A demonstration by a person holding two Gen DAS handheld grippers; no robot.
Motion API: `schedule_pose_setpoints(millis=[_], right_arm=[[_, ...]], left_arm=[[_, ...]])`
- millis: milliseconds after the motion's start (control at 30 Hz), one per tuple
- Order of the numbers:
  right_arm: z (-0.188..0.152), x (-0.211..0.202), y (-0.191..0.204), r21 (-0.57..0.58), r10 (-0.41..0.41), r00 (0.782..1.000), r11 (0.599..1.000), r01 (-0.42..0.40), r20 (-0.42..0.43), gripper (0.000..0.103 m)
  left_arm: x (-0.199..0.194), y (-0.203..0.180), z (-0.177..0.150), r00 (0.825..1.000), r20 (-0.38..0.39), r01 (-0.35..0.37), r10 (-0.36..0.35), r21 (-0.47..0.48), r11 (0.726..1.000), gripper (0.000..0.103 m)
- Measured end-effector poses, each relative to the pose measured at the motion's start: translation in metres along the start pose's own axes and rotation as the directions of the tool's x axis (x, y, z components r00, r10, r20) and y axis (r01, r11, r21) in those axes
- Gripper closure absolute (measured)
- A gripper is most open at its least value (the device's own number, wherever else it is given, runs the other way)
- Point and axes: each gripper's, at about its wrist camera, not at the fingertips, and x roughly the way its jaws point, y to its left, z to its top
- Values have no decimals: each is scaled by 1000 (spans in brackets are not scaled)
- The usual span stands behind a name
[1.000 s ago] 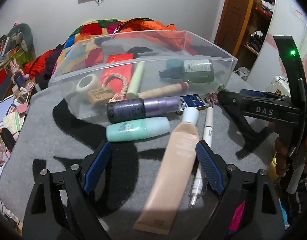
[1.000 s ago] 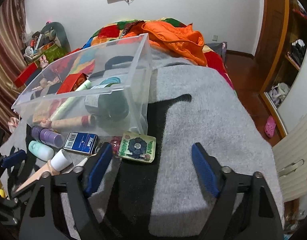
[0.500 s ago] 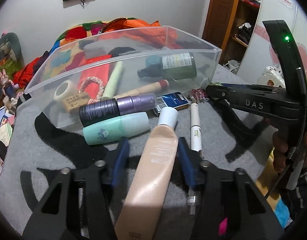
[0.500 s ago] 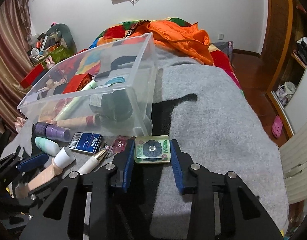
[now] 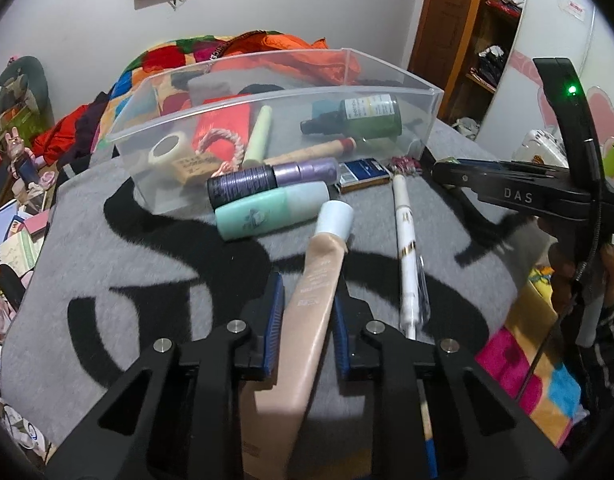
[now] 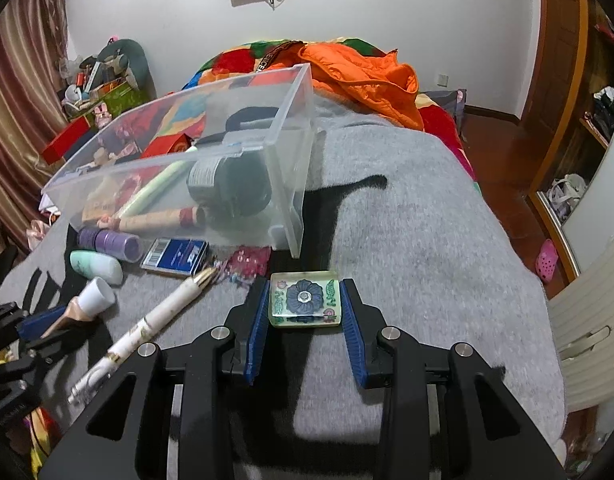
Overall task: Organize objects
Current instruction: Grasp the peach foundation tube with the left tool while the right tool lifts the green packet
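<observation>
Grey blanket, bedroom: my left gripper clamps beige cosmetic tube between its pads, my right gripper pinches flower-pattern resin block; soft tube may squeeze out, slick block may slip.

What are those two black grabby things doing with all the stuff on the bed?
A person is tidying up. The left gripper is shut on a beige tube, and the right gripper is shut on a clear flower block. The clear bin behind them already holds several items; others lie on the grey blanket.
</observation>
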Motion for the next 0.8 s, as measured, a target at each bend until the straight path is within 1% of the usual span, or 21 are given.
schedule_pose_setpoints(millis=[100, 200, 400, 533, 567, 633, 667, 767, 800], right_arm=[[-2, -3, 0, -15, 0, 1000, 1000, 0, -2, 72], [-3, -4, 2, -22, 5, 1000, 1000, -6, -3, 72], [-5, -6, 2, -28, 5, 1000, 1000, -5, -10, 72], [-6, -7, 4, -31, 6, 1000, 999, -6, -12, 72], [-6, -7, 4, -32, 8, 1000, 999, -8, -11, 72], [-6, -8, 6, -37, 8, 1000, 999, -8, -9, 72], [-6, -8, 7, -40, 8, 1000, 999, -8, -8, 72], [-5, -12, 9, -47, 11, 1000, 999, -11, 2, 72], [-5, -13, 10, -50, 13, 1000, 999, -13, 6, 72]], left_arm=[[-1, 2, 4, 1000, -16, 15, -15, 1, 1000, 80], [7, 2, 14, 999, -34, 33, -33, -1, 999, 79], [22, -6, 30, 996, -67, 60, -57, 40, 997, 79], [27, -5, 36, 994, -78, 77, -74, 43, 996, 79], [26, -5, 36, 994, -76, 76, -72, 40, 996, 81], [25, -3, 36, 995, -69, 68, -66, 30, 997, 92], [24, -2, 35, 996, -66, 67, -65, 22, 998, 94], [17, -1, 33, 996, -42, 73, -73, -3, 997, 97], [13, -2, 32, 998, -29, 62, -62, -2, 998, 97]])
